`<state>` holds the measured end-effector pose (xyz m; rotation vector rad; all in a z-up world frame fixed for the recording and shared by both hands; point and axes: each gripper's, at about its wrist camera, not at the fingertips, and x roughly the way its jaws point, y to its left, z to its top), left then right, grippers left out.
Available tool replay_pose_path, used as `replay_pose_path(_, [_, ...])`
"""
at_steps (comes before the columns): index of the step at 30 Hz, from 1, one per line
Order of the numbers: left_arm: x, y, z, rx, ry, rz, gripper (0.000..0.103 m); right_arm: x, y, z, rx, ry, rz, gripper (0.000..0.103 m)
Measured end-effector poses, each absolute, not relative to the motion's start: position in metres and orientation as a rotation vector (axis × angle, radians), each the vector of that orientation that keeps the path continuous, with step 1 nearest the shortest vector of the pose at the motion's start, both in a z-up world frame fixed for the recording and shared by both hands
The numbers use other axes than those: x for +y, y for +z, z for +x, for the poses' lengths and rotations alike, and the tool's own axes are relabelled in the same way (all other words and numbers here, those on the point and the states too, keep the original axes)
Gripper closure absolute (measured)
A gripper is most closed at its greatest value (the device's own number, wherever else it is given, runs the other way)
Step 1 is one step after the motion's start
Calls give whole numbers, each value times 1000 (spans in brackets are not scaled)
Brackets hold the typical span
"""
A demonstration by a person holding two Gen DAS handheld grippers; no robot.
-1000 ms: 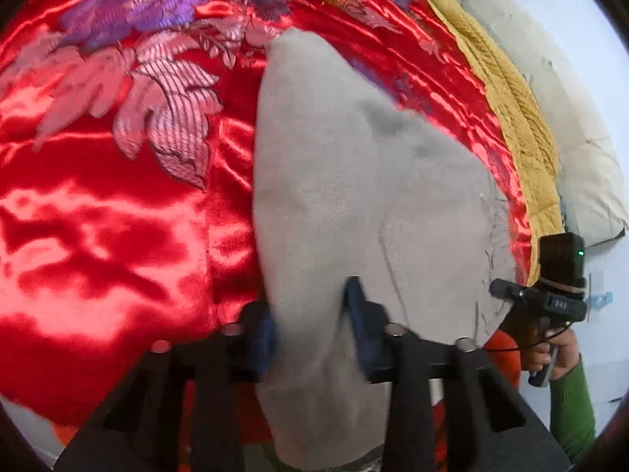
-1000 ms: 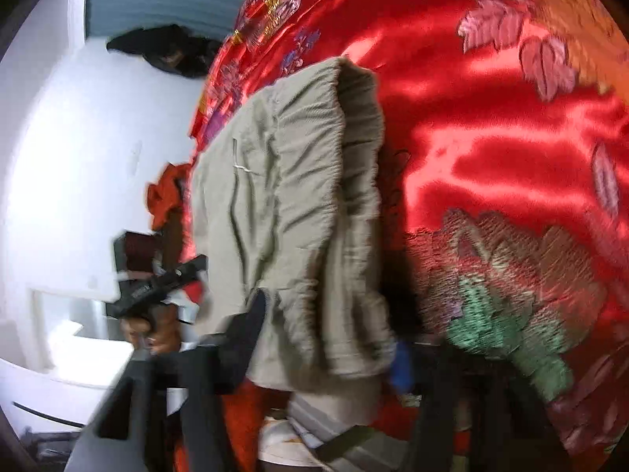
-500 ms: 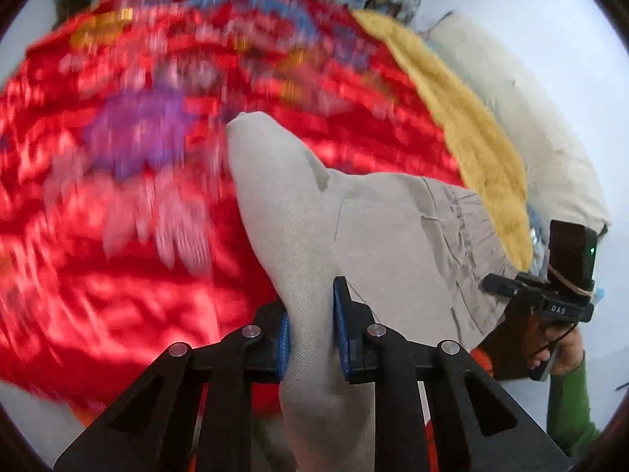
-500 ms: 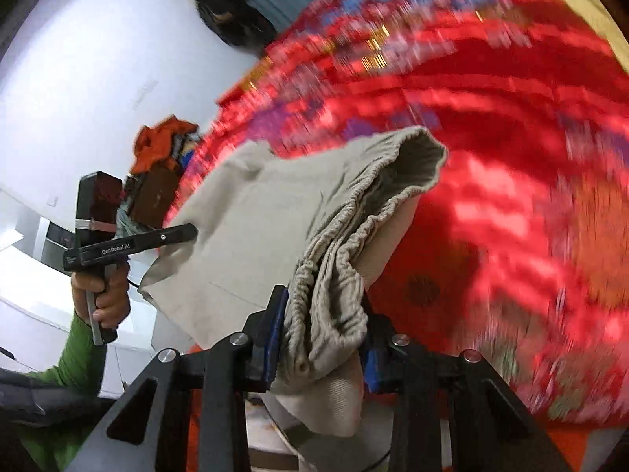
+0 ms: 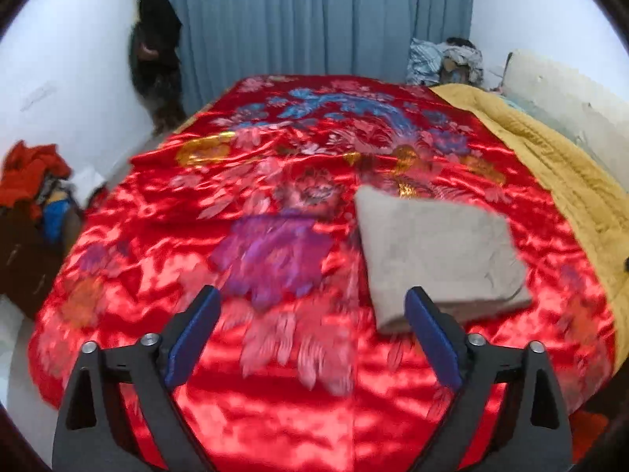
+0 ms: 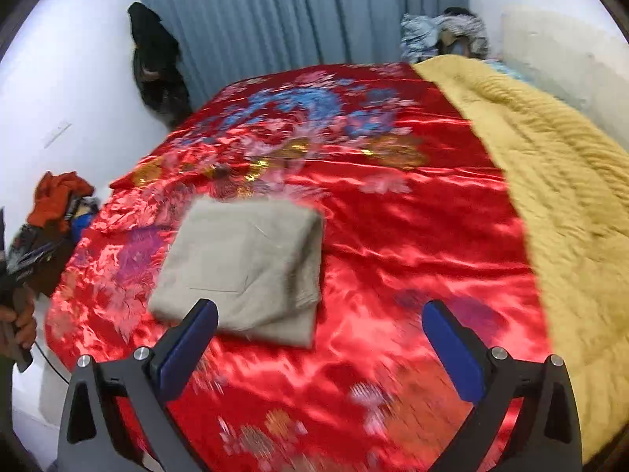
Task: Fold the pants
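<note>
The beige pants (image 5: 436, 259) lie folded into a flat rectangle on the red satin bedspread (image 5: 275, 354). The right wrist view shows the same folded pants (image 6: 243, 267) left of centre. My left gripper (image 5: 312, 310) hangs above the bed, its jaws opening wide with nothing between them; the pants lie beyond its right finger. My right gripper (image 6: 320, 322) also stands high over the bed, jaws opening wide and empty, its left finger in front of the pants' near edge. A hand (image 6: 17, 322) holding the other gripper shows at that view's left edge.
A yellow quilted blanket (image 6: 558, 181) covers the bed's right side. A pile of red and dark clothes (image 5: 35, 181) sits left of the bed. A dark garment (image 5: 157, 51) hangs by the blue curtain (image 5: 314, 15). More bundled cloth (image 5: 444, 59) lies at the far corner.
Both grippers let go of the pants and opened wide. They rose and tilted up from the cloth; the pants now lie folded flat on the bed.
</note>
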<state>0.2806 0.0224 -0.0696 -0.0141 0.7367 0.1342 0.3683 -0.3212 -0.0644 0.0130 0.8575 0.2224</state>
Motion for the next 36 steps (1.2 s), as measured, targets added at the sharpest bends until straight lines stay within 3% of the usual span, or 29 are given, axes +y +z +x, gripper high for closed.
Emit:
replay_pose_path(8, [-51, -80, 224, 936, 34, 38, 6, -285, -70, 266, 861, 191, -46, 0])
replay_pose_path(14, [-80, -55, 198, 870, 71, 134, 1, -247, -72, 223, 846, 208, -30, 0])
replay_pose_path(36, [-88, -39, 188, 842, 52, 103, 1, -223, -53, 212, 798, 163, -121, 0])
